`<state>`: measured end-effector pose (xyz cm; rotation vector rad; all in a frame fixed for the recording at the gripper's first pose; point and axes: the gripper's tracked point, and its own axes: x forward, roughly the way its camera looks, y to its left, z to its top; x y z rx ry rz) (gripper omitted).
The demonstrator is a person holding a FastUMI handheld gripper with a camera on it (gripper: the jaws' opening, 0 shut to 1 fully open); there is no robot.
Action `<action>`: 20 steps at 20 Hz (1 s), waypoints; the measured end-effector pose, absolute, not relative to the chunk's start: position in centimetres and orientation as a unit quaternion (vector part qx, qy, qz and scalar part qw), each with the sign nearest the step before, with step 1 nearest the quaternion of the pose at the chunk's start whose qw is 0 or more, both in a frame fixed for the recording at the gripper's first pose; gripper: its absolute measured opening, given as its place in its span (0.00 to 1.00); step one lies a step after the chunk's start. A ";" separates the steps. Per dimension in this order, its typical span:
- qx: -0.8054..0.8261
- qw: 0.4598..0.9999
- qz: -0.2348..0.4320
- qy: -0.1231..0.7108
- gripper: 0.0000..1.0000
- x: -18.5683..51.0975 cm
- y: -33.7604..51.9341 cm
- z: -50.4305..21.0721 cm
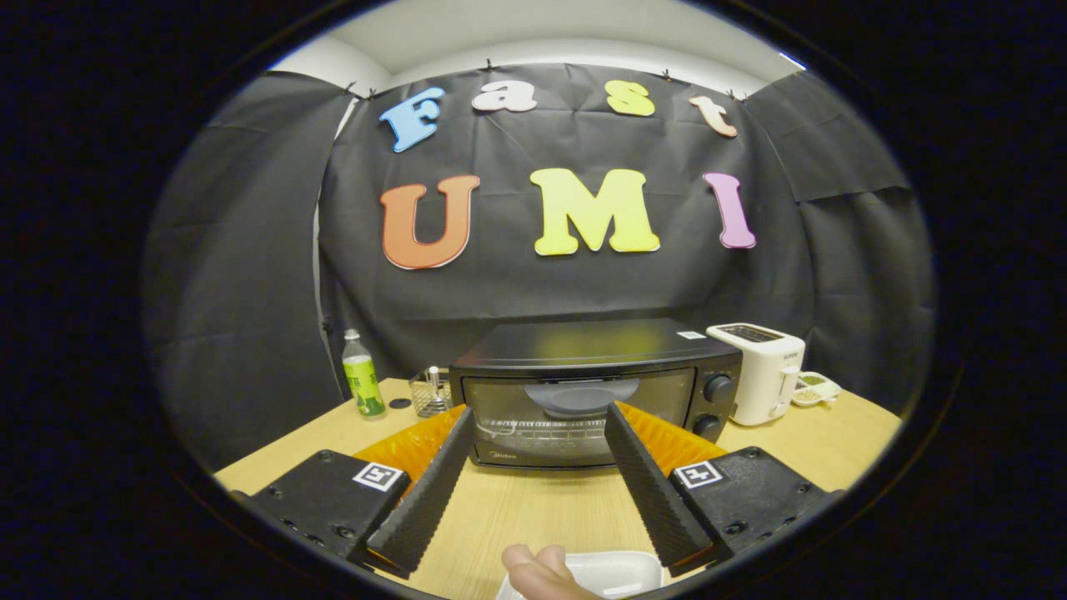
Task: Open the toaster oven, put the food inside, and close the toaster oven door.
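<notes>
2 fingers of the gripper [538, 437] stand wide apart, holding nothing; the toaster oven [593, 392] sits just ahead on the table [542, 508], door shut; a hand [542, 575] touches a white tray [613, 573] between the fingers' bases.

Looks like a staged demo booth, not a real kitchen. Black cloth wall [250, 275] hangs behind a wooden tabletop [533, 508] with a toaster oven [596, 392] and toaster [763, 371].

A: What sits low between the fingers [621, 454]?
B: A fingertip [538, 571] and a white tray [613, 571], both cut off at the bottom.
A: And the small dish [815, 388] at right?
B: Contents too small to tell.
</notes>
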<state>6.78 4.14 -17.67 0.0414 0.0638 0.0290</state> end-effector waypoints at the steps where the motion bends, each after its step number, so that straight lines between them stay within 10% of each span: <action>1: 0.019 0.999 0.011 0.031 1.00 6.3 3.9 -17.0; 20: 0.016 0.999 -0.036 0.024 1.00 -5.4 1.2 1.6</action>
